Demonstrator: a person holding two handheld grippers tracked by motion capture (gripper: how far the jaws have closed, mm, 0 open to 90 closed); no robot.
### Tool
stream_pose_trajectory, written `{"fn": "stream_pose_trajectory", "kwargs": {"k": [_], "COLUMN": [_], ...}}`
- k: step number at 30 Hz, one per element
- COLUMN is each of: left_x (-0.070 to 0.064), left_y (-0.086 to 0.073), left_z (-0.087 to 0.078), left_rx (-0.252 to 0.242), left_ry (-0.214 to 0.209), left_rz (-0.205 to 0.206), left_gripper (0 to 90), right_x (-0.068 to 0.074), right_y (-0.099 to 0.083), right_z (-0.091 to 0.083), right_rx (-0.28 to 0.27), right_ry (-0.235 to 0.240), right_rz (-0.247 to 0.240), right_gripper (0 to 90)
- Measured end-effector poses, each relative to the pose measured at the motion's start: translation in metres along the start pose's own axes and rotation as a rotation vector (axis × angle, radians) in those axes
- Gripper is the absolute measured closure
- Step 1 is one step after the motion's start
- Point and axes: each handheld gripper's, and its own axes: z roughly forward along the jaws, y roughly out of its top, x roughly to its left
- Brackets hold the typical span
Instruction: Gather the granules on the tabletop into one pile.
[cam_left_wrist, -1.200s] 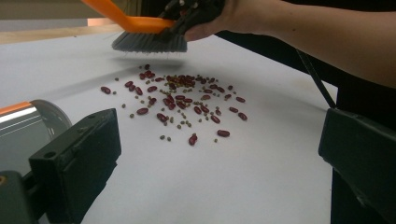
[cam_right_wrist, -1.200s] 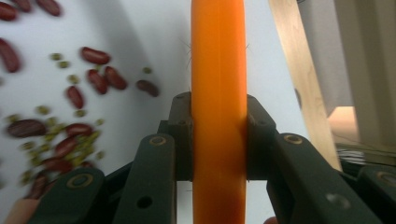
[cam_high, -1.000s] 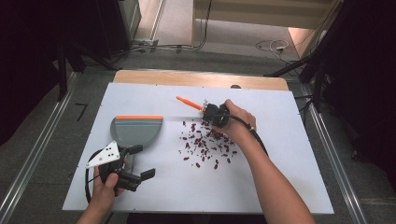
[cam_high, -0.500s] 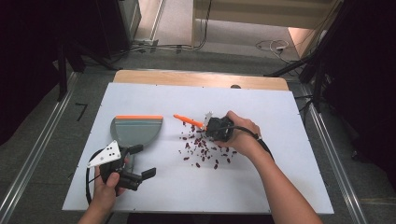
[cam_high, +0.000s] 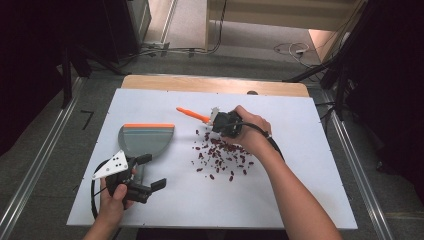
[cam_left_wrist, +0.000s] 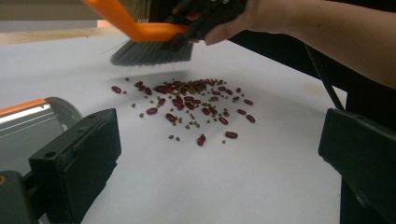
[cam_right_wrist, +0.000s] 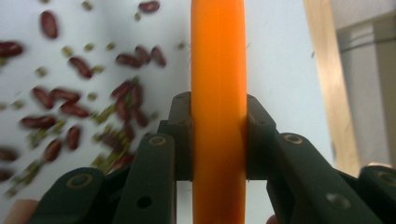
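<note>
A white table (cam_high: 300, 200) stands in a dim room. The right gripper (cam_high: 223, 122) is clamped on the handle of one orange brush (cam_left_wrist: 140, 29), long axis running toward the table's far left, bristles lifted just beyond the one scatter of beans (cam_high: 222, 157). The left gripper (cam_high: 145, 172), jaws apart, sits at the one grey dustpan (cam_high: 145, 140), left of the beans.

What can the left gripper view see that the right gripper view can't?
The left gripper view adds the brush's grey bristles hanging above the pile, the dustpan beside its own open left gripper, and the person's hand. The right gripper view adds a close look at the right gripper clamped on both sides of the orange brush handle. Both show that handle, the red beans mixed with small green ones, and the white table.
</note>
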Motion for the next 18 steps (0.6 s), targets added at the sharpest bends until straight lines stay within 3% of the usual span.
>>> {"fn": "stream_pose_trajectory", "kwargs": {"k": [5,6,11,18], "left_x": [0.001,0.001,0.002,0.001], "left_y": [-0.001,-0.001,-0.001,-0.001], "left_z": [-0.001,-0.002,-0.002,-0.001], "left_rx": [0.002,0.001,-0.006,0.002], "left_ry": [0.001,0.0,0.005,0.011], "left_rz": [0.0,-0.002,-0.011,-0.009], "left_gripper": [0.2,0.2,0.2,0.2], "right_x": [-0.001,0.002,0.013,0.028], "right_y": [0.017,0.021,0.023,0.011], "right_z": [0.021,0.026,0.027,0.016], "right_rx": [0.011,-0.009,0.003,-0.02], "right_ry": [-0.012,0.025,0.059,0.106], "right_rz": [-0.067,-0.068,-0.109,-0.167], "right_gripper": [68.5,68.5,68.3,68.2]}}
